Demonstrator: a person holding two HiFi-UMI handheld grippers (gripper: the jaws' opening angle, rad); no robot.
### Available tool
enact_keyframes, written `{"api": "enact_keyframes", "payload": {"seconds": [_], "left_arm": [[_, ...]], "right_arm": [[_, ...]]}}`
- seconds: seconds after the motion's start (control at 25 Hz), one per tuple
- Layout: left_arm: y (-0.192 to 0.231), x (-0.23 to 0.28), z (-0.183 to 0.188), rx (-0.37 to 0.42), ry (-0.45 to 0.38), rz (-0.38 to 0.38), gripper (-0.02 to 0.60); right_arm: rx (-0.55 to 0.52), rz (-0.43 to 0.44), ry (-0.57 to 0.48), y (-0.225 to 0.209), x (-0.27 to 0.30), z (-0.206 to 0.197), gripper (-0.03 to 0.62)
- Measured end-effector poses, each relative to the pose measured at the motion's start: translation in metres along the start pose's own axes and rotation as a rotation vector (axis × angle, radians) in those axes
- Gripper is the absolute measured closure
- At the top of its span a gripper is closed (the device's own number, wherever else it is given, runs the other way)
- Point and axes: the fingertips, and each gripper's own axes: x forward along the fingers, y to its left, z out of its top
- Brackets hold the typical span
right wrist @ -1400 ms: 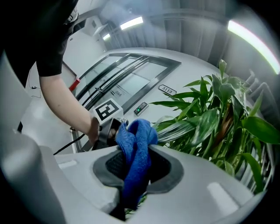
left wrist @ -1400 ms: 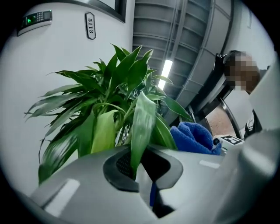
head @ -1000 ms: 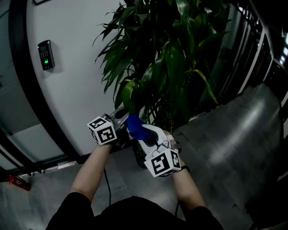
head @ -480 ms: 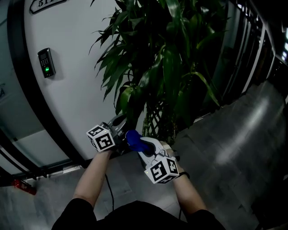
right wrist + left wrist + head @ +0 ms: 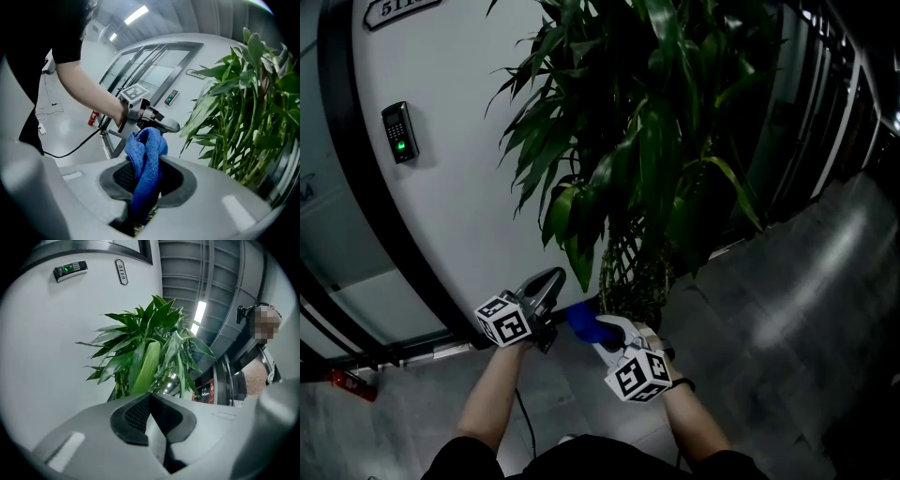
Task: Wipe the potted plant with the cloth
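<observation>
right gripper (image 5: 147,187) is clamped on the blue cloth (image 5: 146,154). the cloth is bunched, with a wad standing up past the pads and a tail hanging below. left gripper (image 5: 154,416) is held with jaws together and nothing between them. both are held low in front of the potted plant (image 5: 647,159), under the foliage, and no contact between cloth and leaf can be made out. risks, near first: the cloth looks to be pinched by a fold only, so it could be dragged out of the jaws if it is snagged on a leaf edge mid-stroke. a cable (image 5: 522,412) is trailed from the left gripper toward the floor (image 5: 787,309) and could be caught underfoot on a step in. the drooping lower leaf (image 5: 579,255) hangs just above the left gripper. if it is wiped one-sided with no backing, it could be bent or creased. the left gripper would need to be opened, or laid flat under the leaf, to support it. a leaf could be scratched by the hard jaw tips if the wad is not led first. further in, the stems are crowded, so outer blades could be snapped when inner leaves are reached for. the pot is too dark to judge for tipping. the wall (image 5: 450,206) sits close behind the plant, so a gripper could be knocked on it. the keypad (image 5: 397,131) is well apart.
</observation>
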Motion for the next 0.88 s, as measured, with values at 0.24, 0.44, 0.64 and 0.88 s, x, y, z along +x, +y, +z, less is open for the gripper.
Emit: {"api": "enact_keyframes", "payload": {"seconds": [0.24,0.44,0.64,0.88], "left_arm": [[0.008,-0.054,-0.029,0.002,0.030,0.144,0.575],[0.000,-0.116,-0.032,0.120,0.077,0.312,0.575],[-0.013,-0.176,-0.025,0.340,0.188,0.493,0.575],[-0.031,-0.233,-0.017,0.372,0.154,0.599,0.575]], "right_arm": [[0.053,0.063,-0.039,0.022,0.002,-0.012,0.507],[0.101,0.083,-0.109,0.038,0.010,-0.015,0.508],[0.209,0.066,-0.195,0.054,0.020,-0.004,0.507],[0.351,0.103,-0.214,0.070,0.008,-0.005,0.507]]}}
